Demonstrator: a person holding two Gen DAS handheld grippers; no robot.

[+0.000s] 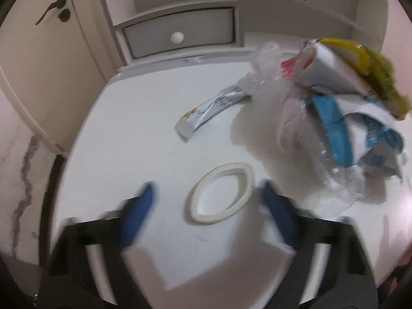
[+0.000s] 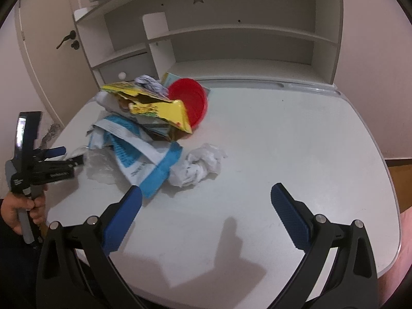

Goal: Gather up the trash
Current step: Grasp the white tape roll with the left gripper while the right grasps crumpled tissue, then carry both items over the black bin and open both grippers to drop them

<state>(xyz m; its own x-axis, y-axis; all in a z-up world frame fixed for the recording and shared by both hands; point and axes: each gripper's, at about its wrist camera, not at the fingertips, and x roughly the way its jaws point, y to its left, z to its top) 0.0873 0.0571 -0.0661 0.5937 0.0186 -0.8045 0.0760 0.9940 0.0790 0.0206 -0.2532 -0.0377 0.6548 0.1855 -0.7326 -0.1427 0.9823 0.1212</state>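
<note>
My left gripper (image 1: 207,193) is open, its blue fingers on either side of a flattened white tape ring (image 1: 221,193) on the white desk (image 1: 134,118). A silver sachet (image 1: 208,110) lies beyond it. A trash heap of clear plastic, a blue-and-white wrapper (image 1: 342,131) and a yellow packet (image 1: 370,72) sits to the right. My right gripper (image 2: 206,193) is open and empty above the desk (image 2: 296,139), short of a crumpled white tissue (image 2: 198,164). The heap (image 2: 146,118) leans on a red bowl (image 2: 190,100). The left gripper (image 2: 58,154) shows at the desk's left edge.
A white shelf unit (image 2: 231,33) with a small drawer (image 1: 177,36) stands along the back of the desk. A door with a dark handle (image 1: 51,10) is to the left. A phone (image 2: 27,128) is mounted on the left gripper.
</note>
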